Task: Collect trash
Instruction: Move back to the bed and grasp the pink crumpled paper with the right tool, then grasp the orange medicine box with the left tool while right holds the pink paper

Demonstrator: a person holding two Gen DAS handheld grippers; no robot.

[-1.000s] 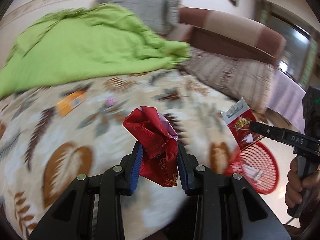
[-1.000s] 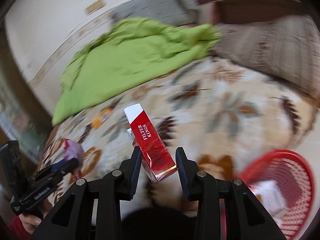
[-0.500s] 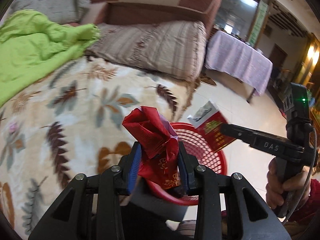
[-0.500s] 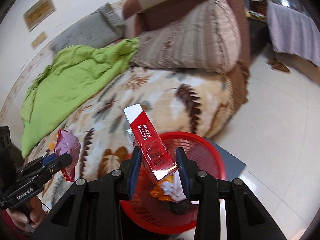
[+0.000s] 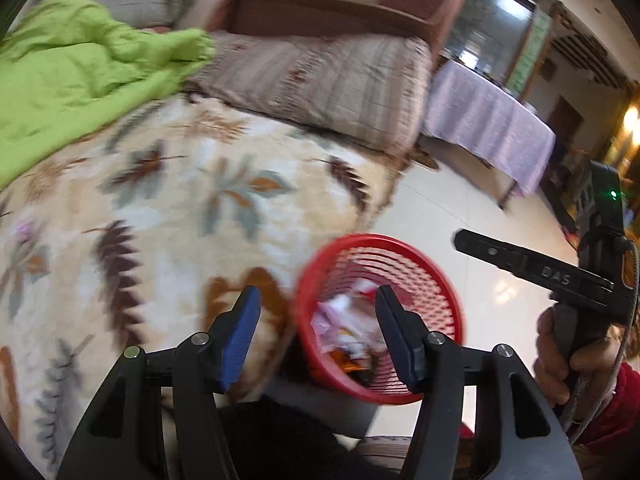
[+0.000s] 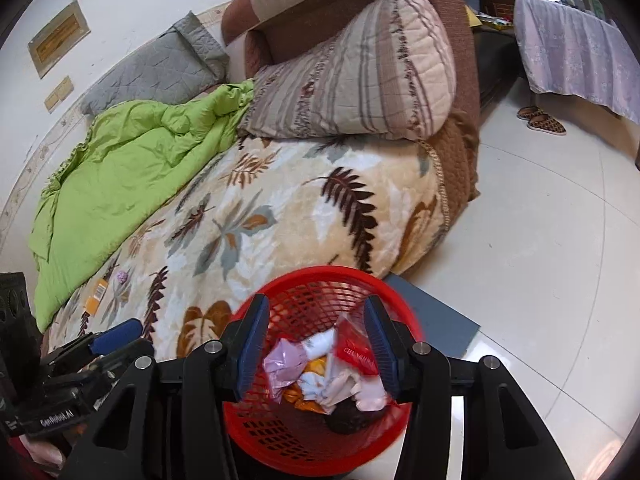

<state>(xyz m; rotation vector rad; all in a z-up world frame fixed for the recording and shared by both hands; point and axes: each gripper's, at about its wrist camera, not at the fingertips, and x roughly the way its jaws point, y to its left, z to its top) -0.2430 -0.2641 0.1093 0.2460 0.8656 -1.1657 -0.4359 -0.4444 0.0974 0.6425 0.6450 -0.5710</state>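
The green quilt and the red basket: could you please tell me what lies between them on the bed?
In the right wrist view, between the green quilt and the red basket lies leaf-patterned blanket, with an orange packet and a small pink scrap near the quilt's edge.

We see a red mesh basket (image 6: 320, 436) upright on the pale floor, touching the foot of the leaf-print blanket (image 6: 280, 216); inside it: crumpled pink wrapper (image 6: 285, 364) on the blanket side, white crumpled bits in the middle, red cig. pack (image 6: 354, 350) tilted w/ white lettering on the far side from the blanket; orange scrap (image 6: 96, 295) & small pink bit (image 6: 122, 277) lie flat on the blanket, well apart from the basket.
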